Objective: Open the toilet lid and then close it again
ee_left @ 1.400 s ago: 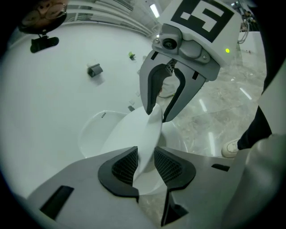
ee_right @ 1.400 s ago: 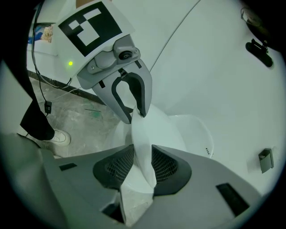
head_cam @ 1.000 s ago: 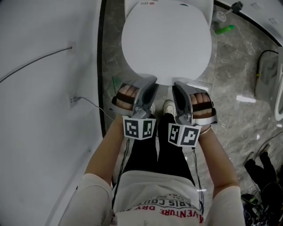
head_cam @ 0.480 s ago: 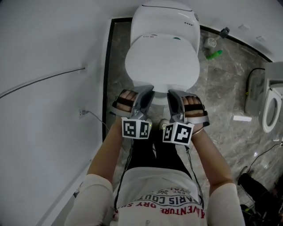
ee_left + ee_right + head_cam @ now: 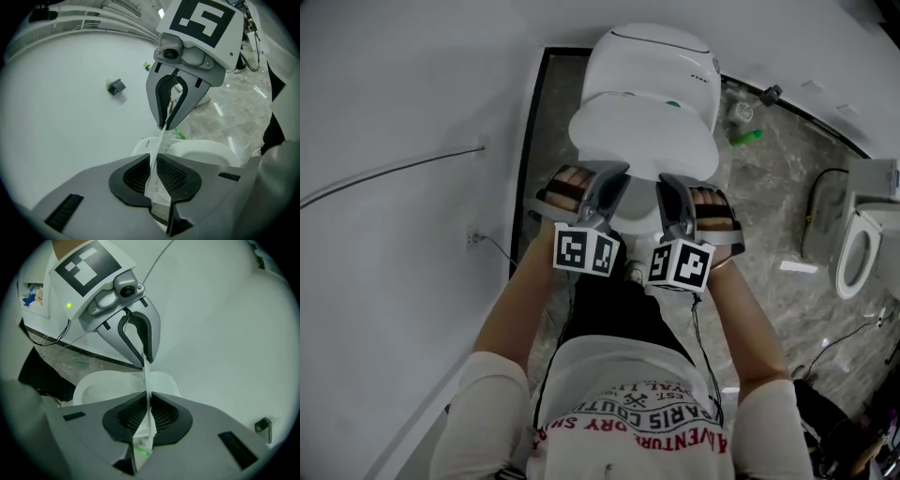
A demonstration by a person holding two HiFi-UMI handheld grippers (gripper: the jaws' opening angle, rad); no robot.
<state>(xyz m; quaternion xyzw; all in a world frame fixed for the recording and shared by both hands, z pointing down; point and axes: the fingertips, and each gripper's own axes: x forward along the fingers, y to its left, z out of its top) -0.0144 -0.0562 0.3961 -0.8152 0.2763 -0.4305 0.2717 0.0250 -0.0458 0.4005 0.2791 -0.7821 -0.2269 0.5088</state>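
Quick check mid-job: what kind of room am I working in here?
Most likely a bathroom, maybe a fixtures showroom or test room: a white toilet with its lid partly raised, a second toilet at the right, and a grey marble-look floor.

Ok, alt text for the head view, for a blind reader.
Seen from above, a person's left gripper and right gripper clamp the front edge of a white toilet lid, partly raised; the left's jaws have just been closing on it. Grey marbled floor lies beyond.
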